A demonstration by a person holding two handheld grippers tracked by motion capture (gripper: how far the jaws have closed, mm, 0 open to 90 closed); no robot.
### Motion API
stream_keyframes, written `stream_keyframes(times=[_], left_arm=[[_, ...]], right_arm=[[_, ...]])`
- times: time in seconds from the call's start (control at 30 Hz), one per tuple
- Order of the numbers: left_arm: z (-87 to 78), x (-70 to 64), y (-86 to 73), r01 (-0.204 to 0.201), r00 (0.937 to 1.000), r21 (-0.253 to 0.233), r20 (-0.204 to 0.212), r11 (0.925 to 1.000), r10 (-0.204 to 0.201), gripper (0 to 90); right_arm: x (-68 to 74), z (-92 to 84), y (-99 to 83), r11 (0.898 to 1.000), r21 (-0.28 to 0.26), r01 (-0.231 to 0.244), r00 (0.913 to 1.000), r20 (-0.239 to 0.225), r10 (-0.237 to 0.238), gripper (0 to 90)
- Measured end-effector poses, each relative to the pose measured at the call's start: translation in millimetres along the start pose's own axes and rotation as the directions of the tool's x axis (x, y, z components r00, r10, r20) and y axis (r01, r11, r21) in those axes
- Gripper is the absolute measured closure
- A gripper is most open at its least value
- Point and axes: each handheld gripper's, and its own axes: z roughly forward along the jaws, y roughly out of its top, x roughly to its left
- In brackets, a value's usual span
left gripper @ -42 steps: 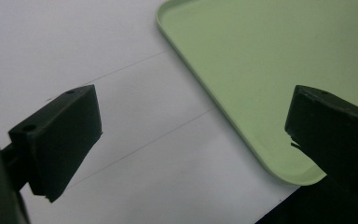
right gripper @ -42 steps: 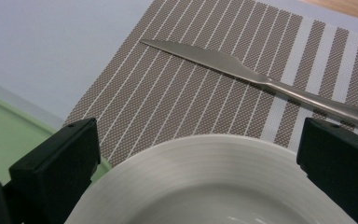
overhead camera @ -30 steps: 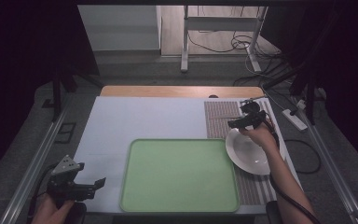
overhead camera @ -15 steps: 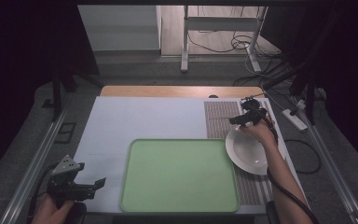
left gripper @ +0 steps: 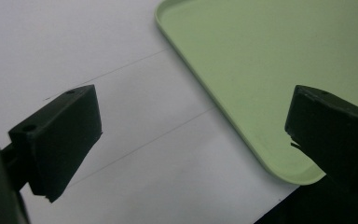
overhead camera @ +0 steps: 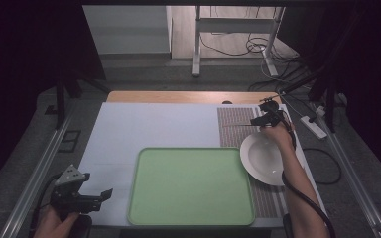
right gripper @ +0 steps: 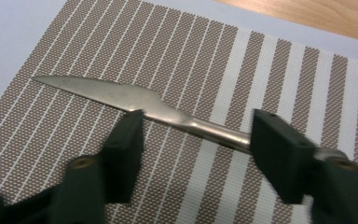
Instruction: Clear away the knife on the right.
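The right gripper (right gripper: 193,149) hovers with jaws spread astride a table knife (right gripper: 135,102) lying on the striped placemat (right gripper: 270,70), and should close squarely across the handle, while the left gripper (left gripper: 191,140) idles, gaping, beside the green tray (left gripper: 270,65).

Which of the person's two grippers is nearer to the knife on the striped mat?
Right. The right gripper is at the knife, open jaws on either side of it. The left gripper is open at the table's near left corner, past the green tray.
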Motion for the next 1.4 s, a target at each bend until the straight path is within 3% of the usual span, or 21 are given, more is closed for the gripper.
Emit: stream_keyframes(times=[0.03, 0.07, 0.1, 0.13, 0.17, 0.23, 0.3, 0.47, 0.5, 0.63, 0.7, 0.8, 0.9, 1.0, 1.1, 1.2, 1.27, 1.4], left_arm=[[0.0, -0.1, 0.0, -0.001, 1.0, 0.001, 0.0, 1.0, 0.001, 3.8], [0.0, -0.2, 0.0, -0.001, 1.0, 0.001, -0.001, 1.0, 0.001, 3.8], [0.0, -0.1, 0.0, -0.001, 1.0, 0.0, 0.0, 1.0, 0.001, 3.8], [0.0, -0.1, 0.0, -0.001, 1.0, 0.0, 0.0, 1.0, 0.001, 3.8], [0.0, 0.0, 0.0, -0.001, 1.0, 0.001, 0.0, 1.0, 0.001, 3.8], [0.1, 0.0, 0.1, 0.0, 1.0, 0.001, 0.0, 1.0, 0.0, 3.8], [0.1, -0.2, 0.1, -0.001, 1.0, 0.001, 0.0, 1.0, 0.001, 3.8], [0.0, 0.1, 0.0, 0.0, 1.0, 0.0, 0.001, 1.0, 0.0, 3.8], [0.0, 0.1, 0.1, -0.001, 1.0, 0.001, 0.001, 1.0, 0.001, 3.8], [-0.1, 0.1, -0.1, -0.002, 1.0, -0.001, 0.003, 1.0, 0.002, 3.8], [-0.2, 0.2, -0.1, -0.002, 1.0, -0.001, 0.003, 1.0, 0.002, 3.8], [0.0, -0.2, -0.1, -0.004, 1.0, 0.0, 0.002, 1.0, 0.004, 3.8], [-0.1, -0.7, -0.1, -0.009, 1.0, 0.0, -0.001, 1.0, 0.009, 3.8], [-0.1, -1.0, -0.1, -0.009, 0.9999, 0.0, -0.004, 1.0, 0.009, 3.8], [-0.2, -0.8, -0.1, -0.007, 1.0, 0.0, -0.003, 1.0, 0.007, 3.9], [0.0, -1.2, 0.0, -0.011, 0.9999, 0.002, -0.006, 0.9999, 0.011, 4.0], [0.0, -1.7, 0.1, -0.016, 0.9998, 0.003, -0.008, 0.9999, 0.016, 4.0], [0.1, -2.2, 0.3, -0.018, 0.9998, 0.004, -0.009, 0.9998, 0.018, 4.1]], right_arm=[[0.0, 0.0, 0.0, 1.0, 0.0, 0.0, 1.0, 0.0, 0.0, 46.5], [-3.5, 0.3, 2.3, 1.0, 0.012, -0.004, 0.9998, -0.019, 0.005, 58.9], [-5.2, 0.8, 3.4, 1.0, 0.014, -0.007, 0.9993, -0.036, 0.008, 64.8], [-5.2, 0.8, 3.4, 1.0, 0.014, -0.007, 0.9993, -0.036, 0.008, 64.8], [-7.9, 2.3, 5.2, 1.0, 0.018, 0.004, 0.9981, -0.061, -0.003, 74.8], [-8.6, 3.9, 6.7, 0.999, 0.02, 0.039, 0.998, -0.051, -0.038, 87.5], [-9.9, 6.3, 8.6, 0.998, 0.025, 0.062, 0.9974, -0.038, -0.061, 90.0], [-15.4, 15.0, 11.3, 0.999, 0.037, 0.024, 0.9996, -0.014, -0.023, 90.0], [-18.5, 20.1, 11.3, 0.999, 0.048, -0.01, 0.9999, 0.008, 0.009, 90.0], [-24.7, 28.1, 9.7, 0.996, 0.072, -0.054, 0.9978, 0.043, 0.051, 90.0], [-26.3, 29.7, 8.9, 0.995, 0.081, -0.055, 0.9972, 0.055, 0.051, 90.0], [-32.9, 30.6, 5.5, 0.995, 0.093, -0.046, 0.9924, 0.118, 0.035, 90.0], [-36.2, 30.8, 2.2, 0.992, 0.12, -0.044, 0.9909, 0.132, 0.028, 90.0], [-41.3, 25.7, -1.7, 0.989, 0.137, -0.056, 0.9933, 0.108, 0.041, 90.0], [-42.9, 19.3, -7.1, 0.983, 0.18, -0.035, 0.9972, 0.071, 0.023, 90.0], [-42.2, 12.5, -11.9, 0.974, 0.227, -0.006, 0.9996, 0.03, 0.0, 90.0], [-43.6, 7.8, -16.1, 0.967, 0.256, -0.009, 0.9999, -0.01, 0.012, 90.0], [-44.9, 6.1, -17.9, 0.966, 0.259, -0.008, 0.9996, -0.024, 0.015, 90.0]])
